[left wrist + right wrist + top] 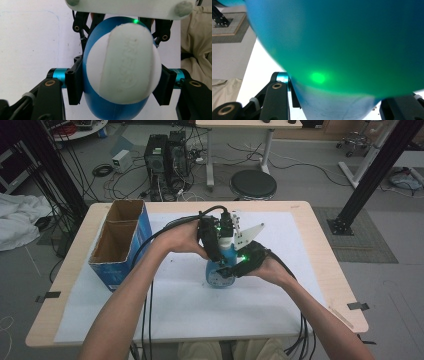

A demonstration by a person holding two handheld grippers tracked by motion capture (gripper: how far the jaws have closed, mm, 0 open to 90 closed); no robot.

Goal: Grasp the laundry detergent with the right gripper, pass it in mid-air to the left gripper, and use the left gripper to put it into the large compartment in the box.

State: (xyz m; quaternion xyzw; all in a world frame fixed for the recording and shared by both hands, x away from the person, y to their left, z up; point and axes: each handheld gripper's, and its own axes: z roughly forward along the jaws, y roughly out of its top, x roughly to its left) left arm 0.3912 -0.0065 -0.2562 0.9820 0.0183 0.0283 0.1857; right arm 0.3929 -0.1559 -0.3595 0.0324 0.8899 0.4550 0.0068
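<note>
forearms of the person reach in from the bottom edge of the high view and meet over the middle of the light wooden table [327,285], which is covered by a white sheet [190,312]. at the sheet's left side stands an open blue cardboard box [121,242] with a brown inside and a divider across it. near the middle stands the blue plastic spray bottle [218,270] with its white top, upright on the sheet. the left gripper [211,240] comes at the bottle's upper part from the left; in the left gripper view its two black jaws press against both sides of the blue and white bottle [120,72], closed onto it. the right gripper [239,265] sits low at the bottle's right side; in the right gripper view the blue body [352,45] lies between its jaws, touching the left one, though i cannot tell whether they clamp it. a green light spot [317,77] glows on the bottle.
</note>
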